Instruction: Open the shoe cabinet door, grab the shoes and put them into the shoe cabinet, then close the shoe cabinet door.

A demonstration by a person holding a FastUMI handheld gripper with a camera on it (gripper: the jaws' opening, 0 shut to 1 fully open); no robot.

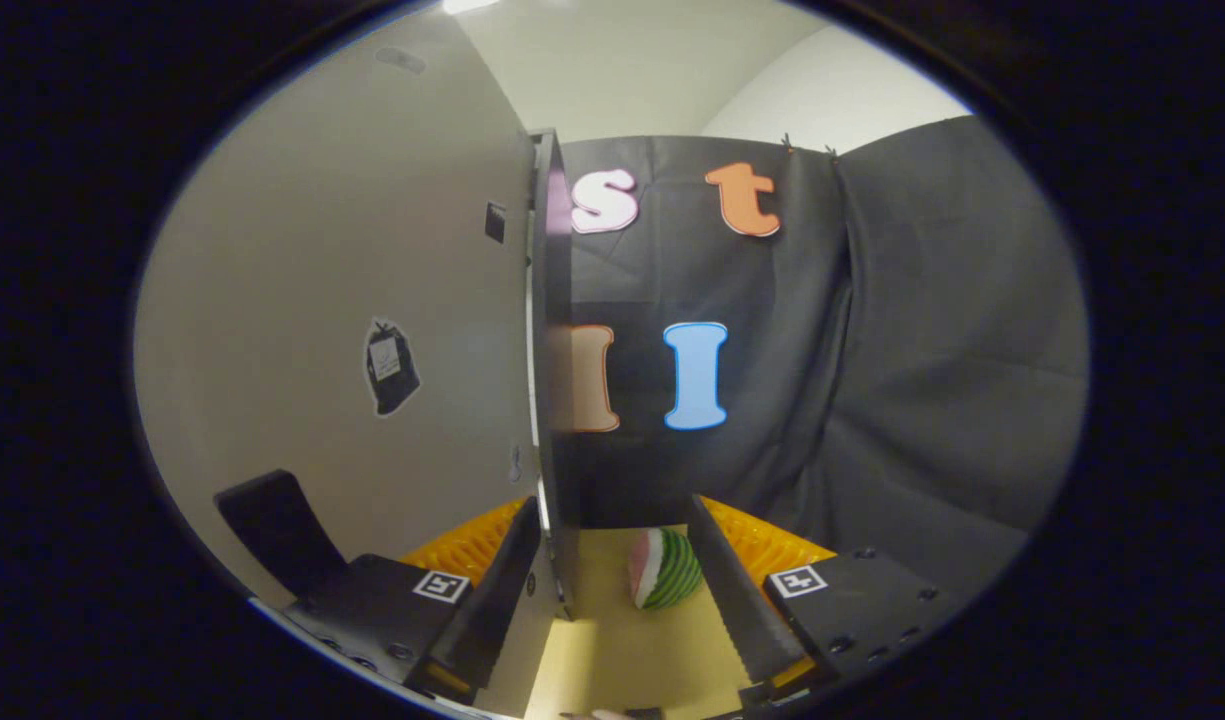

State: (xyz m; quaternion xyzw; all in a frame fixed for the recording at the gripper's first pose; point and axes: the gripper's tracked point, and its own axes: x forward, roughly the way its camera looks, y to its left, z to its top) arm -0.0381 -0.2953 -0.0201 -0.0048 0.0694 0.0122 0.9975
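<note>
- While the gripper (612, 590) points forward, its two fingers stand apart, with the edge of the shoe cabinet door (342, 330) sitting in the gap between them.
- That door is a pale, flat panel running away ahead of the left finger; its dark edge (552, 380) stands upright just inside that finger.
- Whether the left finger actually touches the door edge, I can't tell; the right finger is clear of it, so nothing is clamped.
- On the door's pale face there's a small dark sticker (390, 367), and a little dark square (495, 222) higher up near the edge.
- Between the fingers and a bit beyond them, a watermelon-slice toy (664, 570) lies on the light wooden surface (632, 650), nearer the right finger.
- Orange ridged pieces (772, 545) show behind both fingers.
- Beyond it all hangs the black cloth wall (922, 350) of the booth.
</note>
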